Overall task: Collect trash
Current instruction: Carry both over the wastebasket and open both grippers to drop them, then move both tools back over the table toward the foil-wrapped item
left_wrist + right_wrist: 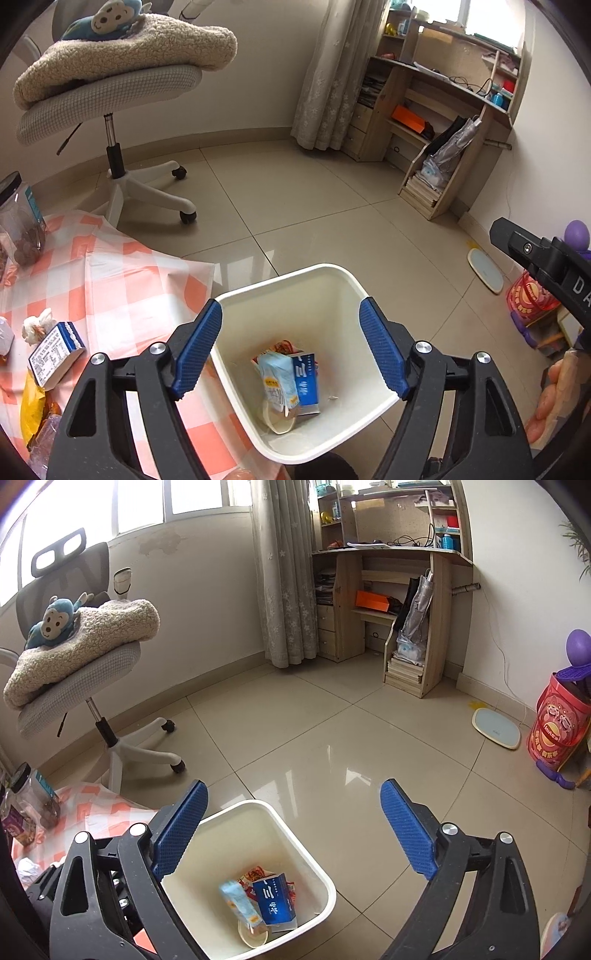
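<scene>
A white trash bin (334, 275) stands on the tiled floor beside a checked cloth (122, 280). Inside it lie a light blue carton (275, 382), a blue box (306, 384), a red wrapper and a small cup. My left gripper (291, 347) is open and empty, directly above the bin. On the cloth lie a blue-and-white box (55, 352), a crumpled tissue (37, 325) and yellow wrappers (33, 413). In the right wrist view my right gripper (295, 830) is open and empty, above the bin's (314, 860) right side; the light blue carton (240, 902) looks blurred.
A swivel chair (110, 99) with a fleece and a monkey toy stands behind the cloth. A jar (20, 221) sits at the cloth's far left. A wooden desk (391, 602), a scale (496, 727) and a red drum (561, 723) line the right wall.
</scene>
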A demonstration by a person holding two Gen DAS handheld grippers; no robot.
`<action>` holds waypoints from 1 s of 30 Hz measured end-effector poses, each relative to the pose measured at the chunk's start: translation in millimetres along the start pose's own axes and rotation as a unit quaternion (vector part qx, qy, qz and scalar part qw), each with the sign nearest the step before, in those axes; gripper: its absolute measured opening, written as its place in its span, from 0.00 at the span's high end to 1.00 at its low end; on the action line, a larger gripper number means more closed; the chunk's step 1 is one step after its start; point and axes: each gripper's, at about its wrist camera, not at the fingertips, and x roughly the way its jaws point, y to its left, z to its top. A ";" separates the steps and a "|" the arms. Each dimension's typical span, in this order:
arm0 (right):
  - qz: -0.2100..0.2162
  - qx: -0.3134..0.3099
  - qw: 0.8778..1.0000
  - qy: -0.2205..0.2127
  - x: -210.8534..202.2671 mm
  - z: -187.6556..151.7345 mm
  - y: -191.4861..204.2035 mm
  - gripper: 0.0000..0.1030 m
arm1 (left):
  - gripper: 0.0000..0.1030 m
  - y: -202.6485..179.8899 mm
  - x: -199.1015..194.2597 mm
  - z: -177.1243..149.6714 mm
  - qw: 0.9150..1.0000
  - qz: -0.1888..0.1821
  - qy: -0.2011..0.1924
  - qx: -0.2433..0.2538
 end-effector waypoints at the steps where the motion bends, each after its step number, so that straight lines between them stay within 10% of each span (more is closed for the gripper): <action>1: -0.002 -0.003 1.000 -0.006 -2.0 -0.6 1.8 0.08 | 0.27 2.6 -3.7 0.3 1.000 0.009 -0.006 0.004; 16: 0.001 -0.083 0.996 -0.043 -18.7 -16.7 69.9 0.07 | 0.23 65.3 -61.3 6.9 0.988 0.119 -0.093 -0.037; 30: 0.045 -0.125 0.990 -0.041 -25.7 -32.2 152.5 0.07 | 0.23 141.9 -89.7 -7.5 0.974 0.188 -0.087 -0.088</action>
